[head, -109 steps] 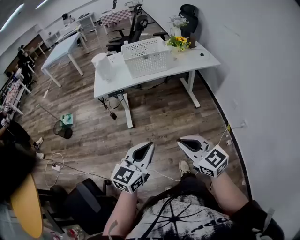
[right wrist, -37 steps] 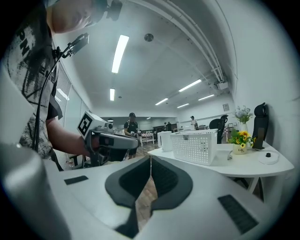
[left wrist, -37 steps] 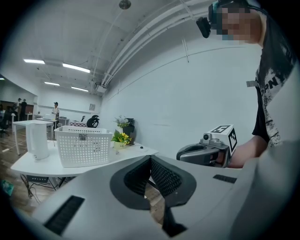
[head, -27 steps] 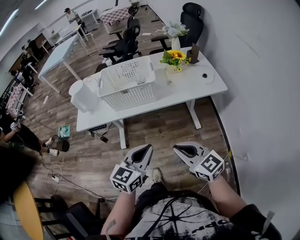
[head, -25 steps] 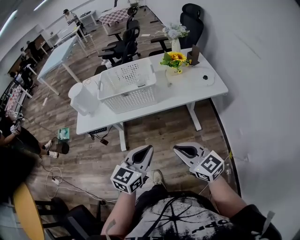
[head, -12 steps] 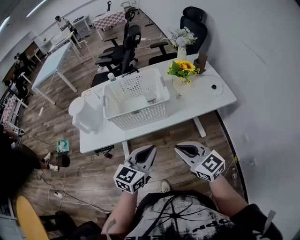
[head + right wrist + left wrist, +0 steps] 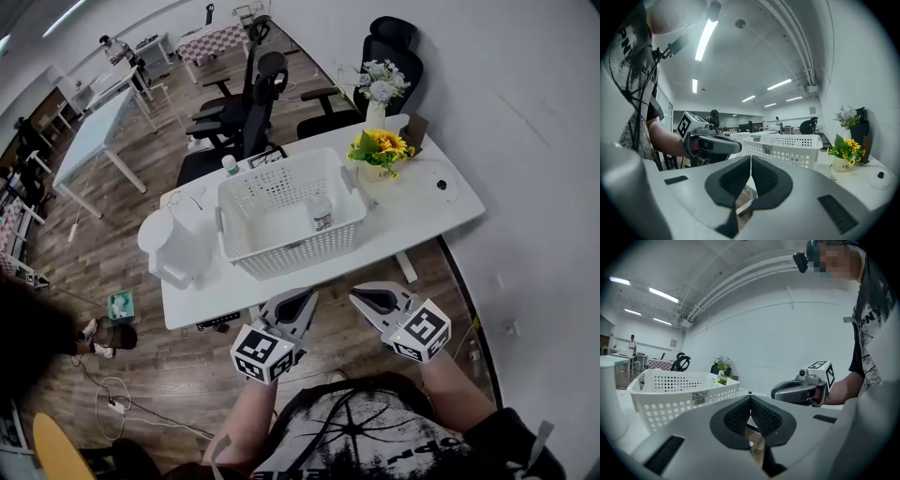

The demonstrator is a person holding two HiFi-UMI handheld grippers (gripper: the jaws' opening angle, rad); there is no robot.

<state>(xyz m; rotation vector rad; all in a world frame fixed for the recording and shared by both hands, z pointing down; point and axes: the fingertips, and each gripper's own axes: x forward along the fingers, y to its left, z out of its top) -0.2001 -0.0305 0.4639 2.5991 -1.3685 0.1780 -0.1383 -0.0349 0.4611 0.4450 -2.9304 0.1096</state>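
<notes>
Left gripper (image 7: 750, 398): jaws closed, nothing between. Right gripper (image 7: 750, 160): same, pads pressed together, empty. Both held level, side by side, just short of desk (image 7: 417, 220) edge.

White basket (image 7: 291, 255) at 12 o'clock from both, on desk; small bottle (image 7: 322, 214) inside. Jug (image 7: 173, 246) at 10 o'clock, flowers (image 7: 380, 148) at 1 o'clock.

Judged step: approach, nothing grasped. Reach into basket would call for jaws parted, lifted over rim.

Versus earlier frames: desk and basket much nearer; grippers' pose unchanged.
</notes>
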